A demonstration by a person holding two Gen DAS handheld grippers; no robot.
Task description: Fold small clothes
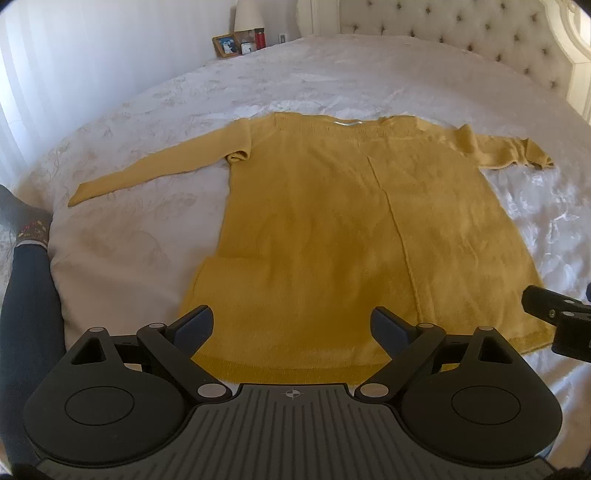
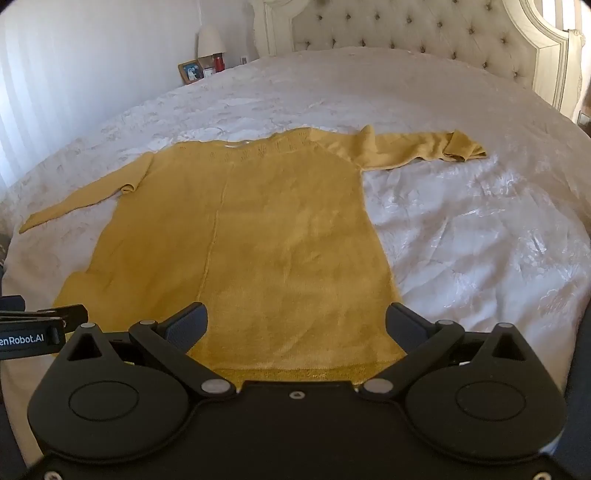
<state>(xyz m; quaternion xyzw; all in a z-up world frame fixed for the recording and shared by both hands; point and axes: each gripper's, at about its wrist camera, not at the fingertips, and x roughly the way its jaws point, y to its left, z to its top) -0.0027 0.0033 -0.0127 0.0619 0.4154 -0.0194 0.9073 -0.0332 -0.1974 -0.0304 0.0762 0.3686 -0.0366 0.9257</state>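
Observation:
A mustard yellow knit sweater [image 1: 332,229] lies flat on the white bedspread [image 1: 129,221], neck far, hem near, both sleeves spread out sideways. It also shows in the right wrist view [image 2: 258,240]. My left gripper [image 1: 293,326] is open and empty, hovering above the hem near its left half. My right gripper [image 2: 297,323] is open and empty above the hem's right half. The right sleeve's cuff [image 2: 463,147] is folded over. The right gripper's edge shows in the left wrist view [image 1: 561,317]; the left gripper's edge shows in the right wrist view [image 2: 40,325].
A tufted headboard [image 2: 424,33] stands at the far end of the bed. A nightstand at the far left holds a lamp [image 1: 248,14], a photo frame [image 1: 226,45] and a red bottle [image 1: 260,38]. A dark-sleeved arm [image 1: 26,295] is at the left edge.

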